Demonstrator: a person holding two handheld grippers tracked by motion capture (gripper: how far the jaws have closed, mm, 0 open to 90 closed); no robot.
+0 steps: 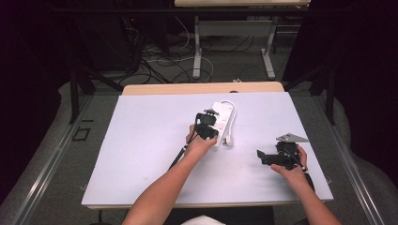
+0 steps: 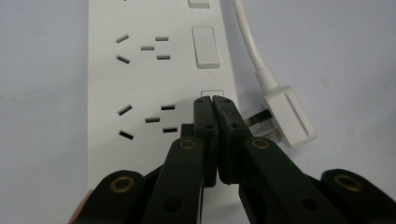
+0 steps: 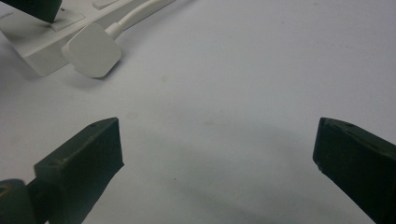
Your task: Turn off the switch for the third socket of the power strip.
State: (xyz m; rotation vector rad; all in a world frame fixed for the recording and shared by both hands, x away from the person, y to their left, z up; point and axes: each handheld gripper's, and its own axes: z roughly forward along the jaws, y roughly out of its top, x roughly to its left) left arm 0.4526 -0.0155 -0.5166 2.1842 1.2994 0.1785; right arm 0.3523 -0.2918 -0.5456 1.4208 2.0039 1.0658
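Strip point(image 1: 221, 117) lies near the middle of the counter point(image 1: 141, 140), toward its far edge, and your left gripper point(image 1: 207, 130) is down on its near end. In the left gripper view your fingers point(image 2: 205, 123) are pressed together, nothing between them, with their tips on the near switch point(image 2: 211, 93) of the strip. My read is that you are pushing that rocker with the closed tips; whether it has clicked over I cannot tell. The next switch point(image 2: 205, 47) farther along sits clear, and the sockets point(image 2: 147, 121) beside your tips are all empty.

The plug point(image 2: 287, 116) lies loose on the counter just beside the strip's near right edge, prongs turned toward the strip, its cord point(image 2: 247, 37) curving away along that side. So nothing is plugged in yet, and that seems to be what is left after the switch.

The strip's long axis runs away from you, tilted slightly to the right in the high view, near end under your left hand.

Your right gripper point(image 1: 274, 157) rests well apart, near the counter's right side, fingers point(image 3: 84, 158) spread wide over bare surface, holding nothing.
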